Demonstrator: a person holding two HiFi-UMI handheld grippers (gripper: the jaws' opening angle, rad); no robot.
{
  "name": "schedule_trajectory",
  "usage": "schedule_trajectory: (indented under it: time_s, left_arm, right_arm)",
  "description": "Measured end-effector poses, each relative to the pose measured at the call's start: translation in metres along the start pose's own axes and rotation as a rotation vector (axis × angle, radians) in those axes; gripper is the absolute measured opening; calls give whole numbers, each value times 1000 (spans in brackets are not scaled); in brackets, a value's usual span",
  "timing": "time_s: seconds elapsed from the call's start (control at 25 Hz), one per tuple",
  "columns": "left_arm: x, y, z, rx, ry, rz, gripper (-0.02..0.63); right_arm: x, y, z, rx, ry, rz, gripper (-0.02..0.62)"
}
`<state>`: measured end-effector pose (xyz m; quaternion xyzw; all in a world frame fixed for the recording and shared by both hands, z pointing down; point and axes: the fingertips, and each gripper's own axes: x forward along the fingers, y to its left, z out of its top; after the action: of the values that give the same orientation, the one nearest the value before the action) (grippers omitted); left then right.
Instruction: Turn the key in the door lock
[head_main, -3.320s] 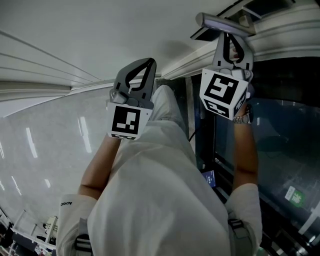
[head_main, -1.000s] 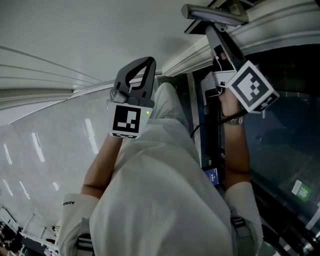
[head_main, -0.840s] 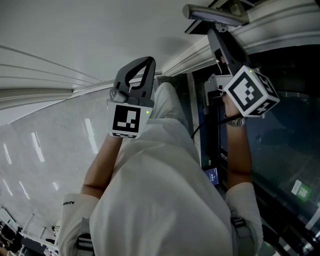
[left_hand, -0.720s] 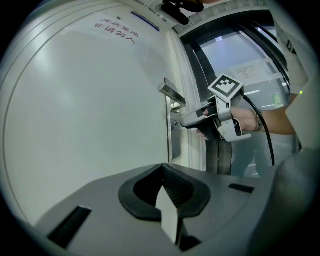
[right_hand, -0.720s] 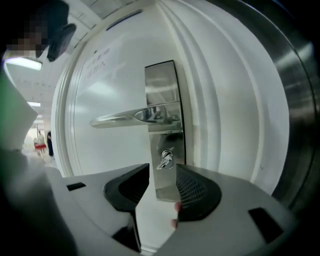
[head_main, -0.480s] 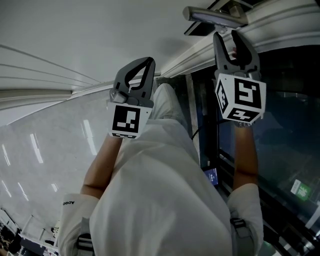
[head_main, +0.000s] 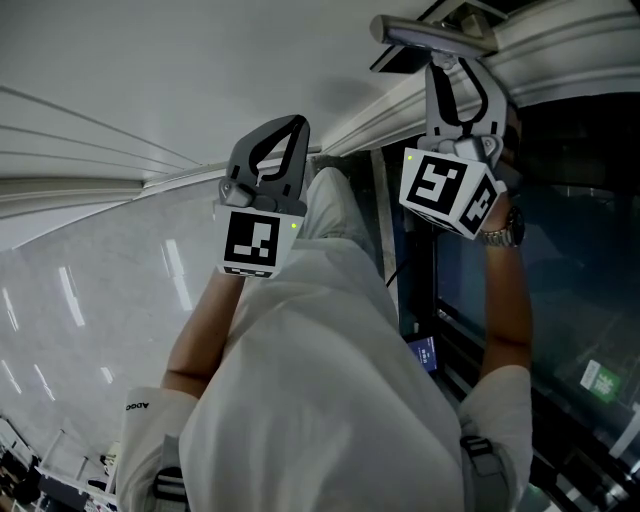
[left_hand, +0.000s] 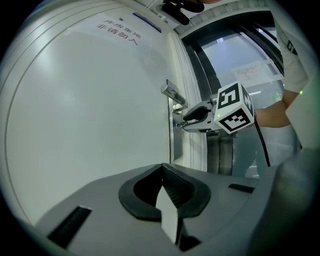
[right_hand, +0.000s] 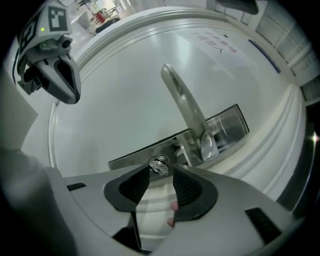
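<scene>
1 key (right_hand: 159, 165) between parted jaws of right gripper (right_hand: 161, 170) — left gripper (left_hand: 163, 170) closed.

In the head view the right gripper (head_main: 461, 70) and its marker cube cover the lock, so the key does not show there. In the right gripper view only the head of the key (right_hand: 159, 166) shows at the jaw tips. Its blade is hidden, and whether the pads press it is too fine to tell. Part of the lock plate (right_hand: 132, 156) lies behind the jaws, as does most of a hand (right_hand: 172, 207), with only two fingertips showing. The print (right_hand: 216, 43) on the door (right_hand: 125, 75) is too small to read. In the left gripper view the right gripper covers the key too.
</scene>
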<state>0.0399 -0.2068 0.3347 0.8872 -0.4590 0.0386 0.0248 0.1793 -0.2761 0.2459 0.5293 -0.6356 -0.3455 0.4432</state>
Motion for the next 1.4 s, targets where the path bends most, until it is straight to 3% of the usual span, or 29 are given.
schedule_trajectory:
  time_s: [0.28,0.4,0.84,1.08,1.4]
  left_arm:
    - [-1,4,-2,-3,5,7,8]
    - [-1,7,-4,-3,9,10,8]
    - [3,11,-2,-10,4,12,8]
    - [2,14,-1,-10,2,12,8]
    - [2,13,-2,-9,4,8,8]
  right_arm:
    - [8,5,3,-157,1,-53,114]
    - [8,5,3,-164,5,-83,103]
    - [8,0,4,173,9,-53,103]
    - [8,-3,7,414,-18,8,103]
    - [9,-6,5,643,-20,67,103]
